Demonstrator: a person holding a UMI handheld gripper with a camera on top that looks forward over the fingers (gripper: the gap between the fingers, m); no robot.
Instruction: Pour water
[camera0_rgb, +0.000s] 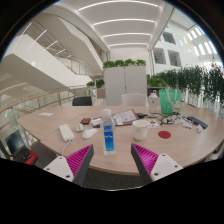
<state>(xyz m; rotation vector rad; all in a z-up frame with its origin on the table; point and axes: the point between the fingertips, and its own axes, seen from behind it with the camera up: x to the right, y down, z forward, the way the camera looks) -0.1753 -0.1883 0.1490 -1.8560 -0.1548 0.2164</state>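
Round table (60, 145), bottle (108, 136) standing between level, parted fingers (66, 161)

bottle (108, 136) base: hidden between fingers (146, 157) | small table (60, 118) items: too small to identify

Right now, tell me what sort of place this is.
Probably an office atrium or shared lounge: curved white balconies rise over several floors, planters line the back, and a large round table holds a water bottle standing between the open hand-held gripper fingers.
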